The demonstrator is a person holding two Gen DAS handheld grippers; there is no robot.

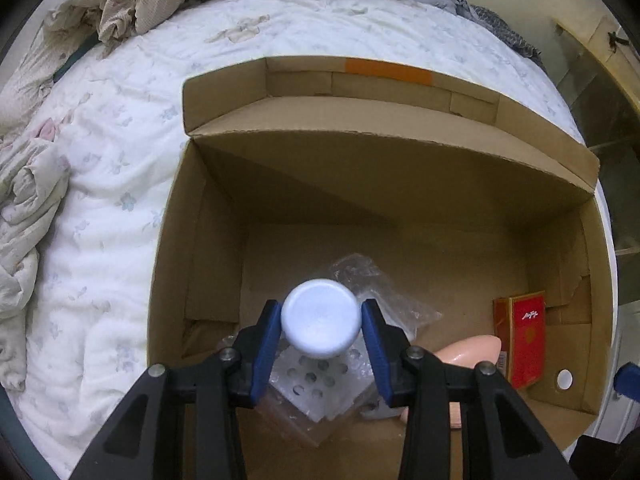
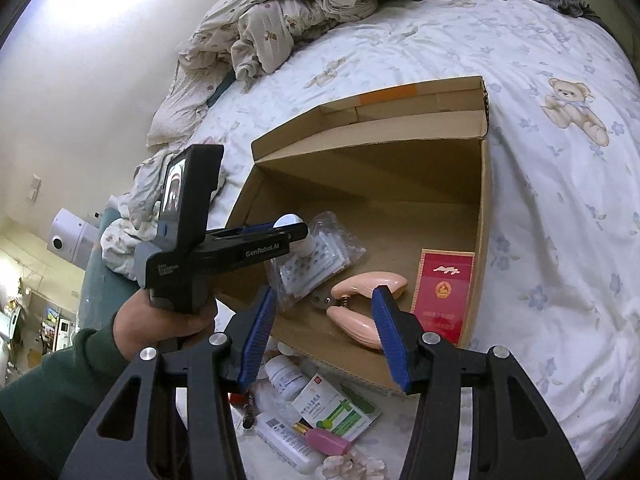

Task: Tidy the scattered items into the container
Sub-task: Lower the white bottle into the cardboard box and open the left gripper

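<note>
An open cardboard box (image 1: 392, 184) (image 2: 486, 216) lies on the bed. My left gripper (image 1: 320, 326) (image 2: 292, 228) is shut on a white round-capped bottle (image 1: 319, 322) (image 2: 289, 222), held over the box interior. Inside lie a clear plastic packet (image 1: 320, 384) (image 2: 316, 260), a pink hand grip (image 1: 472, 354) (image 2: 360, 304) and a red booklet (image 1: 522, 340) (image 2: 444, 292). My right gripper (image 2: 324, 332) is open with nothing between its fingers, above the box's near edge. Scattered in front of the box are a white pill bottle (image 2: 286, 376), a medicine packet (image 2: 336, 408), a pink tube (image 2: 328, 440) and a white bottle (image 2: 288, 444).
The bed has a white floral sheet (image 2: 560, 200) with crumpled bedding (image 2: 288, 20) at its far side. A hand in a green sleeve (image 2: 56, 380) holds the left gripper. A cabinet (image 1: 608, 128) stands to the right of the bed.
</note>
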